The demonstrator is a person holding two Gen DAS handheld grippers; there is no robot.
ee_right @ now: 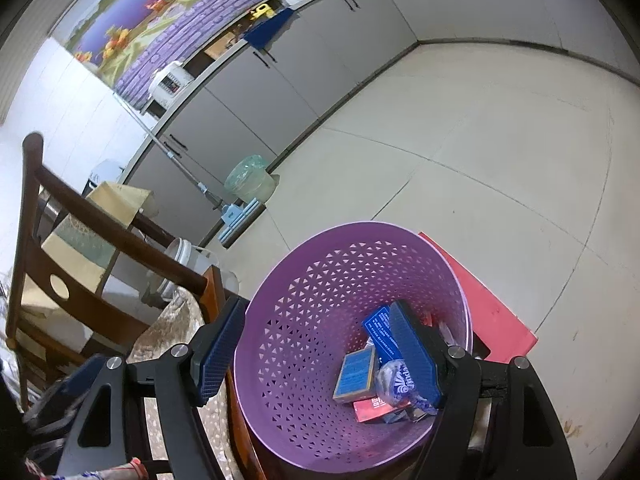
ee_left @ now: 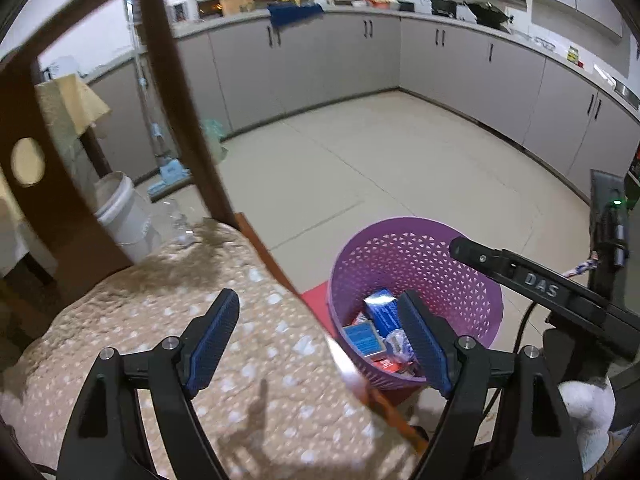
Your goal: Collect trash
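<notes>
Left gripper and right gripper, jaws wide apart, empty.

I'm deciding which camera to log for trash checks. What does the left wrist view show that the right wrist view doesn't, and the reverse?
Only the left wrist view: the right gripper's finger reaching over the basket, a white sock, and the stove area.

Only the right wrist view: the green translucent bucket and the landscape wall picture.

Both: the purple basket holding blue boxes, the red mat, the chair cushion, the mop, and open, empty jaws.
</notes>
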